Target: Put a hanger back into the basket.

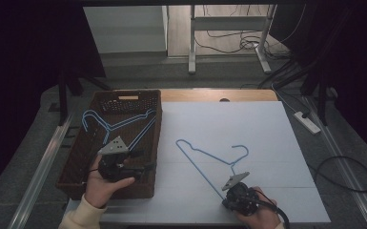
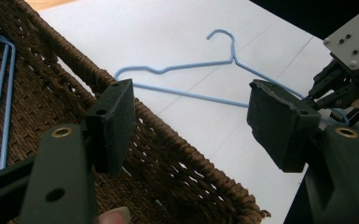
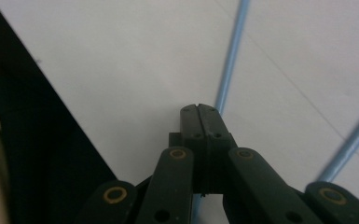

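progress: part done | one blue hanger (image 1: 119,125) lies in basket (image 1: 76,157), left of frame | second hanger (image 1: 209,160) on white tabletop (image 1: 267,138), lower centre | right tongs (image 1: 234,187) clamped on its wire | left tongs (image 1: 145,169) wide, empty, over basket

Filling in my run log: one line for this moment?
left gripper: open over basket | right gripper: shut on blue hanger | on white board

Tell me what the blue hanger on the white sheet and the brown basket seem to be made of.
The blue hanger looks like thin wire with a smooth blue coating: slim, evenly bent, slightly glossy. The brown basket looks like woven wicker or a similar fibre: the left gripper view shows a matte braided rim and plaited walls.
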`<state>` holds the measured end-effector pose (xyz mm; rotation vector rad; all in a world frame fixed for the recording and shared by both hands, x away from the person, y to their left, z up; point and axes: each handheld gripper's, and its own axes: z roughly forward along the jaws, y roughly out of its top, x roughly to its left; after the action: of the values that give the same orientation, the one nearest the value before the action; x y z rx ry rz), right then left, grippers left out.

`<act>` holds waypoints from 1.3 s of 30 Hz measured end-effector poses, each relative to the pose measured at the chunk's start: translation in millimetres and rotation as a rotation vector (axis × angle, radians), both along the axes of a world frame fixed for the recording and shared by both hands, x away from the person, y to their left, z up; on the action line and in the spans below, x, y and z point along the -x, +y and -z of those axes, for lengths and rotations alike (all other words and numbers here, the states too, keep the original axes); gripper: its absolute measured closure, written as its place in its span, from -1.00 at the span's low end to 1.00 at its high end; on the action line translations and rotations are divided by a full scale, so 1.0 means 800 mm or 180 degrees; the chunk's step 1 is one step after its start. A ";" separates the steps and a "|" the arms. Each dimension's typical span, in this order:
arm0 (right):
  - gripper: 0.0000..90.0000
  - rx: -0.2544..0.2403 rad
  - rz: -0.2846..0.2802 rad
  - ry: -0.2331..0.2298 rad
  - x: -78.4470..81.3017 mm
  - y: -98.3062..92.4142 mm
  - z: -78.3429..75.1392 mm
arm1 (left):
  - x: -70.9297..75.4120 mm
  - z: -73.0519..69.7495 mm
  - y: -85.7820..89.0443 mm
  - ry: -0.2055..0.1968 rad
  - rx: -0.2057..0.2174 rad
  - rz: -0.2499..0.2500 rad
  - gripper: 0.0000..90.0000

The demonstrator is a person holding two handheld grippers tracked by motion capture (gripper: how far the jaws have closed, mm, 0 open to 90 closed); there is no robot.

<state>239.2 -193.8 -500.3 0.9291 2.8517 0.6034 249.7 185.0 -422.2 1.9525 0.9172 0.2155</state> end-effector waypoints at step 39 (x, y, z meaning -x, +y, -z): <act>1.00 -0.0093 0.0444 -0.0270 -0.096 -0.079 0.001 | -0.001 0.002 -0.002 0.0008 -0.0011 0.0005 -0.27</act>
<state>316.3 -257.3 -501.4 1.0691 2.6836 0.6539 250.5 183.6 -423.5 1.9569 0.9175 0.2141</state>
